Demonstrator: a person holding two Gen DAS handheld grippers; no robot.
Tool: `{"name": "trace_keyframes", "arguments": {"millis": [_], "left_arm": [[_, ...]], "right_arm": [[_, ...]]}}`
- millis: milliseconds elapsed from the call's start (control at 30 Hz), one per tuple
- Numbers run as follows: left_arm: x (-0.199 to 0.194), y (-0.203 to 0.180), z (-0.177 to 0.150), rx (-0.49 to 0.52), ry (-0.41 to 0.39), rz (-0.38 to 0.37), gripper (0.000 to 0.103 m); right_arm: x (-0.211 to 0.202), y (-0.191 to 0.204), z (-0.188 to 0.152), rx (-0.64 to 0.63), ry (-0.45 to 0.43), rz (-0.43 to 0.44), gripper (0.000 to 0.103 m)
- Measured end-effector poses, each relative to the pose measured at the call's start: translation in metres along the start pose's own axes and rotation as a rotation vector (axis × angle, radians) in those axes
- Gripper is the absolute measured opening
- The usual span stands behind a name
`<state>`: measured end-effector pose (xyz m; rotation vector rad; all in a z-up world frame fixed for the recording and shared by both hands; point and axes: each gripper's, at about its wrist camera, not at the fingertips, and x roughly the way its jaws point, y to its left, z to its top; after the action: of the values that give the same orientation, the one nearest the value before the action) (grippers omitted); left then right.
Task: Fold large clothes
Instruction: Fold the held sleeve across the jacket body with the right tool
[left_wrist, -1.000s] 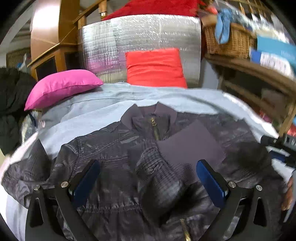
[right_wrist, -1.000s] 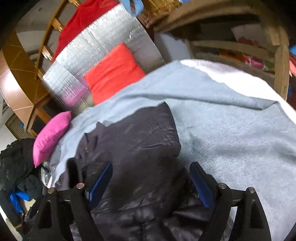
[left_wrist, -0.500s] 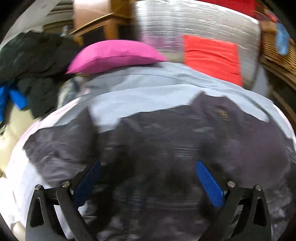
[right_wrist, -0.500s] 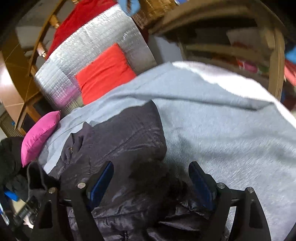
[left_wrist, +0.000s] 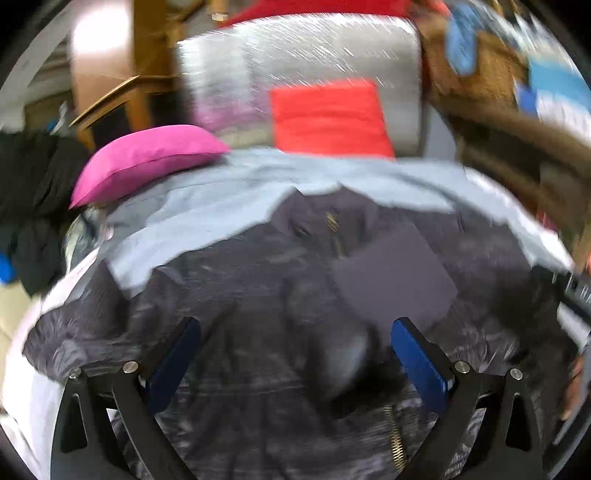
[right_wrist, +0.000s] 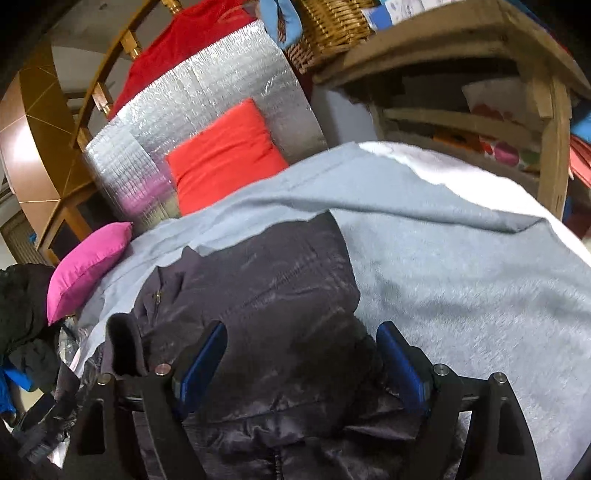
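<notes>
Pale grey-blue blanket (right_wrist: 461, 280) covers the bed; on it lies the dark grey quilted zip jacket (left_wrist: 280, 295), front up, collar at the far end.

Change since a second ago: my left view swung away left toward the pink pillow (left_wrist: 147, 158) and has come back over the jacket's middle, frame blurred. Jacket lies as before, right sleeve folded across the chest. Judgement: no new fold made.

Right gripper (right_wrist: 301, 354): jaws wide, over the jacket's right edge, pads clear of cloth, pitched down.

Left gripper (left_wrist: 295, 358): wide too, nothing held, above the zip.
</notes>
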<state>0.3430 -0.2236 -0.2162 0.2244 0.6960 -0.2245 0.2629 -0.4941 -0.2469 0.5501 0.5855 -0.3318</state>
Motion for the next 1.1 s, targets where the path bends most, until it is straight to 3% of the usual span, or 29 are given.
{"name": "trace_keyframes", "arguments": {"millis": [133, 333, 533, 667, 767, 933, 1000, 1100], "left_arm": [[0.028, -0.012, 0.000, -0.014, 0.088, 0.010, 0.102], [0.040, 0.035, 0.004, -0.168, 0.150, 0.067, 0.102], [0.014, 0.097, 0.001, -0.308, 0.117, 0.129, 0.102], [-0.011, 0.150, -0.014, -0.412, 0.092, 0.135, 0.102], [-0.017, 0.171, -0.025, -0.468, 0.052, 0.156, 0.102], [0.018, 0.140, -0.028, -0.322, 0.152, 0.153, 0.102], [0.031, 0.124, -0.029, -0.256, 0.199, 0.169, 0.102], [0.051, 0.109, -0.035, -0.184, 0.294, 0.198, 0.102]], "right_arm": [[0.003, 0.000, -0.003, -0.011, 0.008, 0.001, 0.085], [0.011, -0.010, -0.006, 0.027, 0.030, 0.013, 0.085], [0.004, -0.010, -0.004, 0.031, 0.000, 0.018, 0.085], [-0.019, 0.010, 0.000, -0.055, -0.088, 0.052, 0.085], [-0.027, 0.036, 0.000, -0.129, -0.076, 0.094, 0.082], [-0.019, 0.077, -0.011, -0.240, 0.033, 0.106, 0.068], [-0.007, 0.091, -0.019, -0.299, 0.117, 0.056, 0.066], [0.029, 0.089, -0.033, -0.267, 0.343, 0.011, 0.064]]}}
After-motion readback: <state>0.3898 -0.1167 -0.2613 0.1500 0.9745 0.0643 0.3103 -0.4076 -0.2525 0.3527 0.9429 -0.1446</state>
